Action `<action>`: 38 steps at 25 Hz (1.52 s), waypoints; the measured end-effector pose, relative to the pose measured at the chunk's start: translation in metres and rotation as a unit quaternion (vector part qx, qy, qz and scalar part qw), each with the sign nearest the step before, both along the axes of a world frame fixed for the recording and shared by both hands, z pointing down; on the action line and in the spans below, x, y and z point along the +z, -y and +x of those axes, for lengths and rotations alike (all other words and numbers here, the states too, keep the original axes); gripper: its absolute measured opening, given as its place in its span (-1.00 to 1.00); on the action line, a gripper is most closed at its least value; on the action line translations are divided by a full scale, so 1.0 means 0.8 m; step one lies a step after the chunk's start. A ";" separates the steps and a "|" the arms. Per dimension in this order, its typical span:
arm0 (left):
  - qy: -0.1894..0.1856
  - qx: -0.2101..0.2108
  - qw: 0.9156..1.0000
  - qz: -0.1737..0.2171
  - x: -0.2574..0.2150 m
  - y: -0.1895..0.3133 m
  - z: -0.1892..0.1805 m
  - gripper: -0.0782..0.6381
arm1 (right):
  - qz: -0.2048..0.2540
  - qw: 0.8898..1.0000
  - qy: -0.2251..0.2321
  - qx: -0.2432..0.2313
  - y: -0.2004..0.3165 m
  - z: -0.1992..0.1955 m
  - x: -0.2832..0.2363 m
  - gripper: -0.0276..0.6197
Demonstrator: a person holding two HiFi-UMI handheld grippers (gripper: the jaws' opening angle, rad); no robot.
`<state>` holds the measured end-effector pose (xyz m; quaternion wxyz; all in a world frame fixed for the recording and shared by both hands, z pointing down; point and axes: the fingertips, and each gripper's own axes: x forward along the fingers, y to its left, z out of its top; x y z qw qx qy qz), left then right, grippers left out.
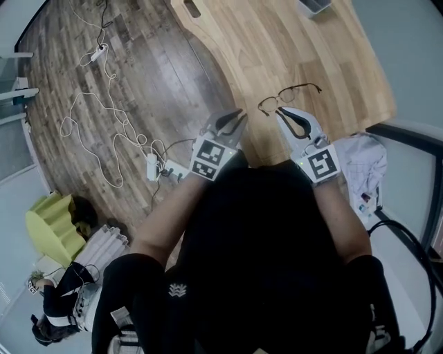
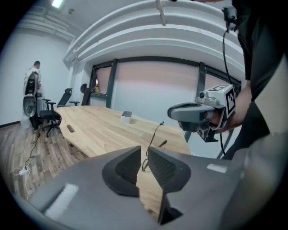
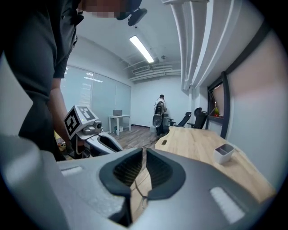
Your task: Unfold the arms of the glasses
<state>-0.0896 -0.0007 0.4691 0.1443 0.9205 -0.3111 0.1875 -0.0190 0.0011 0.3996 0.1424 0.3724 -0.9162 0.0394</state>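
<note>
You had the glasses (image 1: 289,97) lying on the wooden table (image 1: 277,41), right of centre in the head view and close to the table's near edge, lenses toward the lower left and both arms spread out toward the upper right. Your left gripper (image 1: 241,114) hung just below and to the left of them, over the table's edge, not touching the frame. In its own view its jaws stood a narrow gap apart with nothing between the pads, and past that gap a thin arm of the glasses showed on the wood beyond. Your right gripper (image 1: 279,114) sat just below the glasses, its tips near the lens end of the frame but apart from it. Its jaws were drawn together at the tips and gripped nothing. The two grippers were side by side with a small space between them, both angled toward the glasses. Far up the table, at the top of the head view, stood a small white container (image 1: 315,5).
</note>
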 end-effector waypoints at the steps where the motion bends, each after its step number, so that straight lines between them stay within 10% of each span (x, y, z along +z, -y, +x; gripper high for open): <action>1: -0.008 -0.017 1.000 0.001 -0.010 0.006 -0.001 -0.62 | 0.006 1.000 0.007 0.014 0.005 0.013 -0.012 -0.83; 19: -0.041 -0.174 0.979 0.097 -0.148 0.039 0.002 -0.76 | -0.004 0.999 0.011 0.051 0.034 0.135 -0.039 -0.83; 38: -0.018 -0.151 0.983 0.100 -0.140 0.015 0.034 -0.76 | -0.029 0.998 0.014 0.054 0.014 0.161 -0.019 -0.91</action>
